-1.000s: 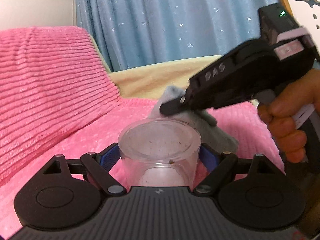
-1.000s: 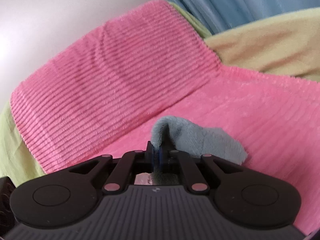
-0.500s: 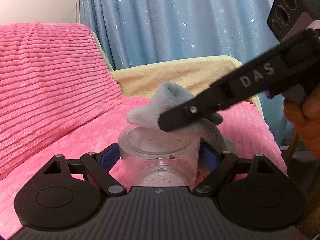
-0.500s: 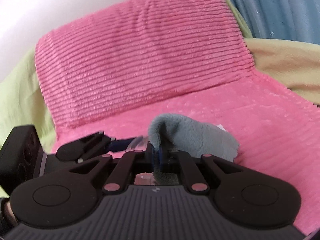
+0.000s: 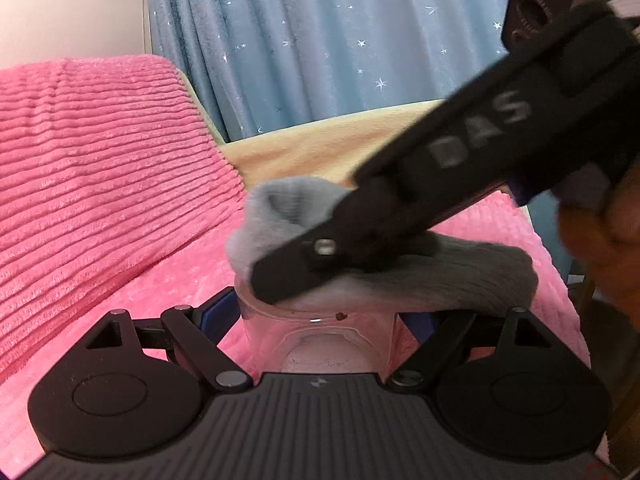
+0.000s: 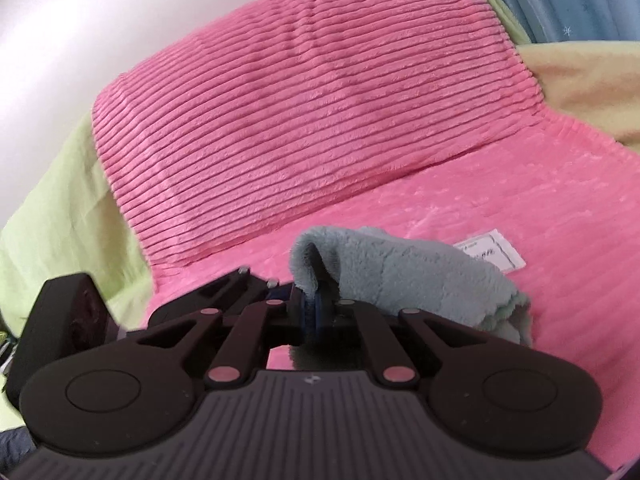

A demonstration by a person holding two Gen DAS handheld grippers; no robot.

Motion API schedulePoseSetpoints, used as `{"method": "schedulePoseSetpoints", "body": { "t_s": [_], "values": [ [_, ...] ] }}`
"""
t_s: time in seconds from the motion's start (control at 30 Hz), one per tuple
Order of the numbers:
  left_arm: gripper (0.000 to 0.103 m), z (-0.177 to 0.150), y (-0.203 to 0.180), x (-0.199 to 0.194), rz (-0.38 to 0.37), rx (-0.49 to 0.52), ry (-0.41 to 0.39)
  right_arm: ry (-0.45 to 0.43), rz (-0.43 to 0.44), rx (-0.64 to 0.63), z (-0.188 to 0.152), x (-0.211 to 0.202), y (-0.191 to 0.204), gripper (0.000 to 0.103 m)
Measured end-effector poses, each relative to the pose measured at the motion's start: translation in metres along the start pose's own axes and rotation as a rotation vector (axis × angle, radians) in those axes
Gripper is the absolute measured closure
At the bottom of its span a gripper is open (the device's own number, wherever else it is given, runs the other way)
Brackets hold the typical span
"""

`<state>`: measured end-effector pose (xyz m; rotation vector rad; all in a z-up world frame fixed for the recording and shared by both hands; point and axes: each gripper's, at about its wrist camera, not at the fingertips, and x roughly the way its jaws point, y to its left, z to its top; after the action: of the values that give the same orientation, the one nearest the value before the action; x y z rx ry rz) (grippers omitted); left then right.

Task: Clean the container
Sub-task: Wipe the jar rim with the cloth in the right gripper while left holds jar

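Left wrist view: the left gripper clamps the clear container over a pink ribbed blanket, with a star-printed blue curtain and beige bedding behind. The right gripper pinches a grey cloth resting on the container's rim. Right wrist view: a green sheet and a white paper slip lie near the blanket's far edge.

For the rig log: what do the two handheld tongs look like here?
Both are matte black plastic with a ribbed grey body, two round side discs and linkage arms on silver or pinkish rivets. The left tongs have blue pads. The right tongs, seen from the left camera, bear white "DAS" lettering and a dark camera block with round lenses. No sleeve shows on the hand.
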<state>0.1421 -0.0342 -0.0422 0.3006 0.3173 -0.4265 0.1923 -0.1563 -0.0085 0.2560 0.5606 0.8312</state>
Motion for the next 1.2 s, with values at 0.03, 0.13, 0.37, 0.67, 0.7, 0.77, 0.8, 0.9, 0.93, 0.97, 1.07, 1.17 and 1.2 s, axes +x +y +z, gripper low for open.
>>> {"method": "schedulePoseSetpoints", "body": {
  "t_s": [0.03,0.13,0.37,0.67,0.7,0.77,0.8,0.9,0.93,0.97,1.07,1.17,1.2],
  "values": [
    [0.018,0.0,0.0,0.001,-0.001,0.001,0.0,-0.004,-0.014,-0.014,0.002,0.003,0.002,0.101],
    [0.018,0.001,-0.002,0.002,0.0,0.012,-0.001,-0.034,-0.063,-0.037,0.007,0.009,0.0,0.101],
    [0.018,0.001,-0.002,0.003,-0.005,-0.002,-0.002,-0.053,-0.143,0.033,0.011,-0.009,-0.024,0.101],
    [0.018,0.002,-0.006,0.005,0.0,0.007,-0.006,0.031,-0.03,0.064,-0.003,-0.037,-0.02,0.101],
    [0.018,0.002,-0.007,0.005,0.003,0.014,-0.006,0.035,-0.01,0.068,-0.004,-0.036,-0.019,0.101],
    [0.018,0.002,-0.007,0.006,0.007,0.006,-0.002,0.035,0.005,0.073,-0.004,-0.03,-0.016,0.101],
    [0.018,0.002,-0.006,0.006,0.009,0.002,0.0,0.034,0.011,0.076,-0.003,-0.027,-0.016,0.101],
    [0.018,0.002,-0.007,0.005,0.015,-0.002,0.001,0.018,0.029,0.085,-0.001,-0.015,-0.013,0.101],
    [0.018,0.002,-0.007,0.005,0.016,-0.003,0.002,0.011,0.029,0.083,0.001,-0.01,-0.012,0.101],
    [0.018,0.002,-0.007,0.005,0.015,-0.007,0.003,0.006,0.024,0.074,0.002,-0.006,-0.011,0.101],
    [0.018,0.002,-0.007,0.005,0.015,-0.005,0.003,-0.014,-0.019,0.023,0.007,0.003,-0.004,0.102],
    [0.018,0.002,-0.008,0.004,0.013,0.002,0.001,-0.041,-0.06,0.007,0.012,0.008,-0.006,0.102],
    [0.018,0.002,-0.008,0.004,0.012,0.004,0.0,-0.051,-0.076,0.014,0.013,0.007,-0.008,0.102]
  ]
}}
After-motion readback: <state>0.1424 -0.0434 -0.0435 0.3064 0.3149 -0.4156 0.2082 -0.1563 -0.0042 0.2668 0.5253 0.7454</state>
